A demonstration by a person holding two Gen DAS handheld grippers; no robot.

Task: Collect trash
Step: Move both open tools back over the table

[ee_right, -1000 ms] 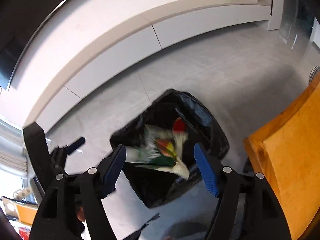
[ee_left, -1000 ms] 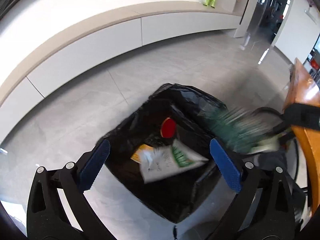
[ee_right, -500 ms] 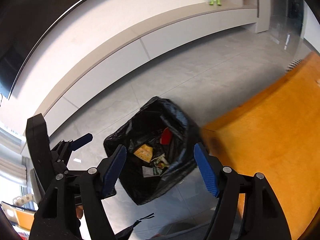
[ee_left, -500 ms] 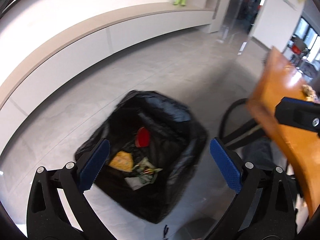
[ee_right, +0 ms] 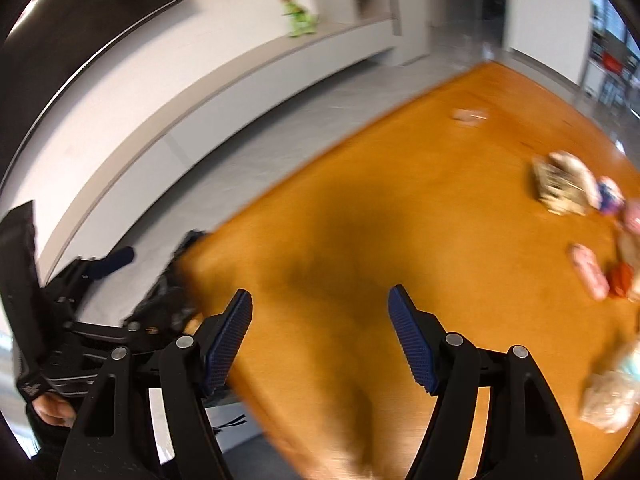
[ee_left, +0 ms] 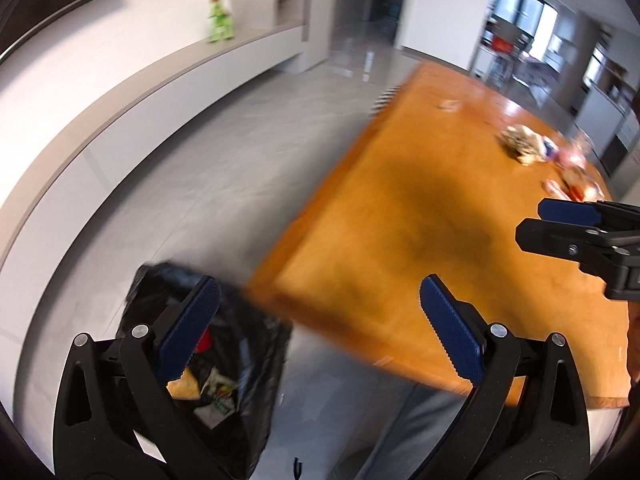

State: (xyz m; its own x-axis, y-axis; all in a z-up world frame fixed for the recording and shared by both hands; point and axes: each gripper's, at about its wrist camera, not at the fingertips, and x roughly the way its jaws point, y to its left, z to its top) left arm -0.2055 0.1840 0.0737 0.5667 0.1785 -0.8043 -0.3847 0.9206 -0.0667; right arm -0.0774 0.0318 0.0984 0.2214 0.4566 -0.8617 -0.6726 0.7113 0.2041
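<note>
A black trash bag (ee_left: 256,364) stands on the floor at the corner of an orange wooden table (ee_left: 420,216); wrappers (ee_left: 216,392) and something red lie inside it. The bag shows partly in the right wrist view (ee_right: 168,300). Several pieces of trash lie at the table's far right: a crumpled wrapper (ee_right: 560,184), a pink packet (ee_right: 588,272), a clear bag (ee_right: 608,396). My left gripper (ee_left: 316,328) is open and empty above the bag and table corner. My right gripper (ee_right: 320,340) is open and empty over the table (ee_right: 400,220).
A long white low cabinet (ee_left: 132,108) runs along the wall, with a green toy (ee_left: 219,16) on top. Grey tiled floor (ee_left: 208,184) lies between cabinet and table. The right gripper shows at the right edge of the left wrist view (ee_left: 580,232).
Wrappers dropped into the bag. Both grippers then swung right, away from the bag and toward the table; the table now fills much of both views.
</note>
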